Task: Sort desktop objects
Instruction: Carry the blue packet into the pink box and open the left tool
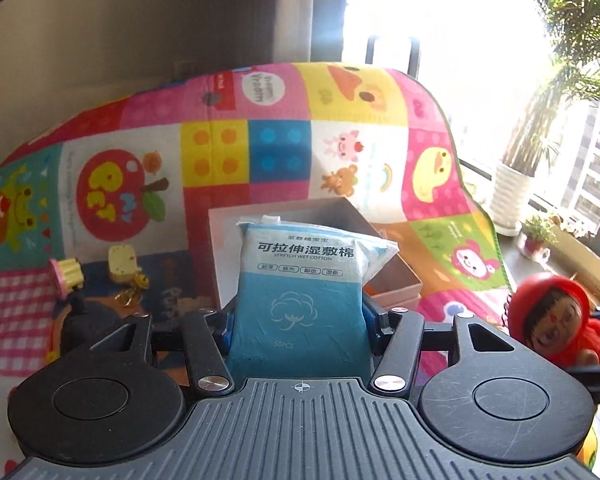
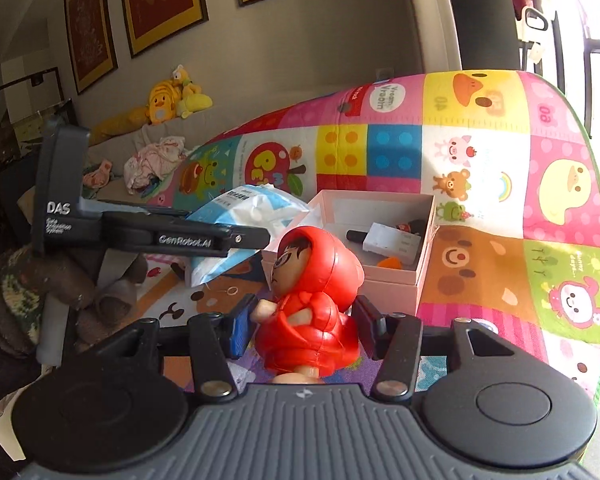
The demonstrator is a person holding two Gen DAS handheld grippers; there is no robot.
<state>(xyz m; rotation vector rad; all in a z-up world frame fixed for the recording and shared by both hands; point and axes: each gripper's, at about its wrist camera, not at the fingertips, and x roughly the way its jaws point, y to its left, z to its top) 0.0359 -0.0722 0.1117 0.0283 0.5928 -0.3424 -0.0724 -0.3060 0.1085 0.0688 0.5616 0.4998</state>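
Observation:
My left gripper (image 1: 300, 316) is shut on a blue and white pack of wet cotton pads (image 1: 304, 284) and holds it upright in front of the open pink box (image 1: 396, 280). The pack also shows in the right wrist view (image 2: 252, 208), held by the left gripper (image 2: 204, 236). My right gripper (image 2: 304, 320) is shut on a red-hooded doll figure (image 2: 312, 300), just before the pink box (image 2: 416, 264). The doll shows at the right edge of the left wrist view (image 1: 556, 320). The box holds a white item, a black item and an orange piece.
A colourful cartoon play mat (image 1: 284, 152) covers the table (image 2: 480, 160). A pink-and-yellow toy (image 1: 66, 276) and a yellow cheese-like keychain (image 1: 124, 266) lie at the left. A potted plant (image 1: 512, 196) stands by the window. A sofa with plush toys (image 2: 172, 96) is behind.

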